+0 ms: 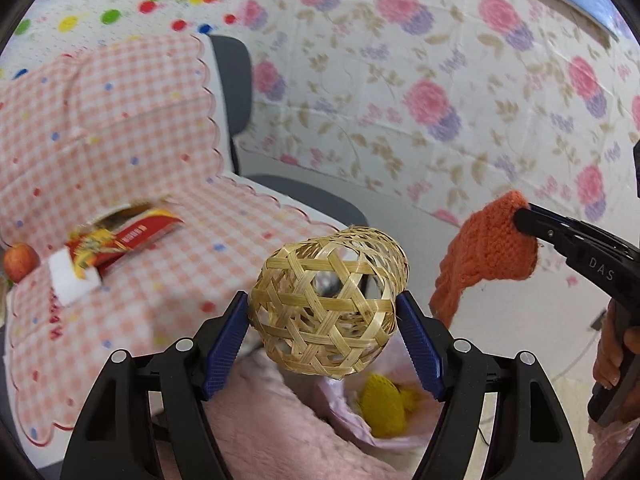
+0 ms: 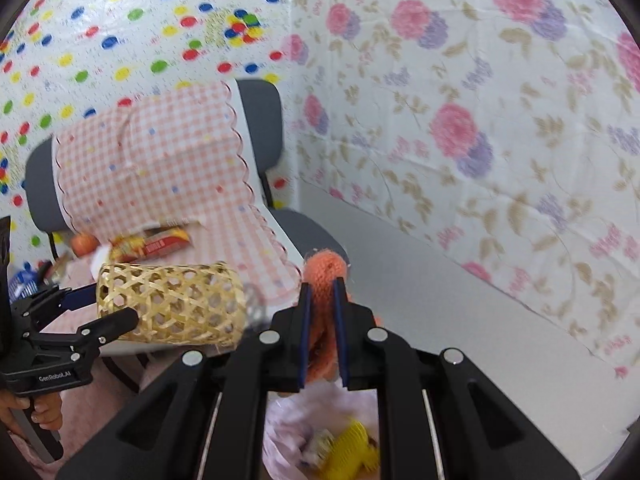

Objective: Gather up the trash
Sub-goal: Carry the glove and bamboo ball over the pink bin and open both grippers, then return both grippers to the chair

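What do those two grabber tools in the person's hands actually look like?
Both are black plastic. The left gripper and right gripper have ribbed blue pads and silver screws. One body reads "GenRobot.AI", the other "DAS". Bare hands hold the handles.

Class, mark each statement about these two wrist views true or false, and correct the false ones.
1. The left tongs grip a woven bamboo basket. True.
2. The right tongs are empty. False: they pinch an orange knitted piece.
3. A red snack packet lies on the checked cloth over the chair. True.
4. The basket stands upright on the floor. False: it is held in the air, on its side.
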`<state>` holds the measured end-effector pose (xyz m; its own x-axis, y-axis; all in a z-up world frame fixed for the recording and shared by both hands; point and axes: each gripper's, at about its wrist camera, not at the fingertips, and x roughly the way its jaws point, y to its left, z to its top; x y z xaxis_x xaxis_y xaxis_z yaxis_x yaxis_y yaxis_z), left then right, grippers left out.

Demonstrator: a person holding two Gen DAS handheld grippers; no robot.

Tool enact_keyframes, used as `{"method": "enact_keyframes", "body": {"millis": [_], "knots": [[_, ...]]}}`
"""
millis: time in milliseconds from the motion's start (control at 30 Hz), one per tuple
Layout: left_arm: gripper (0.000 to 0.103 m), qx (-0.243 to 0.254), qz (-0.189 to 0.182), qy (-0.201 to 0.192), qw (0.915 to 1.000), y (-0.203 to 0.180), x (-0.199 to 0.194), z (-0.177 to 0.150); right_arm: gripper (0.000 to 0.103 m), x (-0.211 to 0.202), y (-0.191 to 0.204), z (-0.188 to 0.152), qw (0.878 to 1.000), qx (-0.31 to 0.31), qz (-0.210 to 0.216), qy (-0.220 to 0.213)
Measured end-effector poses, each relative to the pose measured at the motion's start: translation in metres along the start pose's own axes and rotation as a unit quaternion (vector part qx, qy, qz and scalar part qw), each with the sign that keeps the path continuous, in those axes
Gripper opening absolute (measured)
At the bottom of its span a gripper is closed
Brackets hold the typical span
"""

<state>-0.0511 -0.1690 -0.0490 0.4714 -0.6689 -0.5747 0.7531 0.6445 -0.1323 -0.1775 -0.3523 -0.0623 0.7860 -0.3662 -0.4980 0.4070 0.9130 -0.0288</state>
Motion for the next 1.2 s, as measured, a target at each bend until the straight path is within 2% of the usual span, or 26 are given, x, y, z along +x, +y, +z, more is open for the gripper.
{"method": "enact_keyframes", "body": {"millis": [133,300,500,733,867,900,1067,1200], "knots": [[0.074,0.014,-0.017,0.022,0.9995,-0.019,0.016,-0.013,0.011,0.002,-0.014,-0.026,0.999,0.015,-0.012,0.028],[0.074,0.022,-0.027,0.041,0.9985,-0.031,0.032,-0.025,0.011,0.001,-0.023,-0.048,0.999,0.024,-0.025,0.041],[0.074,0.031,-0.041,0.054,0.9972,-0.046,0.049,-0.027,0.012,0.011,-0.032,-0.059,0.998,0.032,-0.028,0.054],[0.075,0.049,-0.042,0.069,0.9956,-0.059,0.075,-0.021,0.013,0.032,-0.049,-0.066,0.996,0.051,-0.025,0.072],[0.086,0.044,-0.05,0.063,0.9958,-0.059,0.083,-0.015,0.045,0.04,-0.054,-0.066,0.995,0.059,-0.019,0.074],[0.086,0.04,-0.051,0.061,0.996,-0.057,0.082,-0.013,0.045,0.041,-0.055,-0.066,0.995,0.06,-0.017,0.074],[0.086,0.024,-0.022,0.042,0.9986,-0.039,0.067,-0.005,0.045,0.035,-0.053,-0.053,0.997,0.053,-0.015,0.055],[0.086,0.004,0.027,0.031,0.9991,-0.009,0.05,-0.001,0.045,0.032,-0.041,-0.035,0.999,0.043,0.001,0.034]]}}
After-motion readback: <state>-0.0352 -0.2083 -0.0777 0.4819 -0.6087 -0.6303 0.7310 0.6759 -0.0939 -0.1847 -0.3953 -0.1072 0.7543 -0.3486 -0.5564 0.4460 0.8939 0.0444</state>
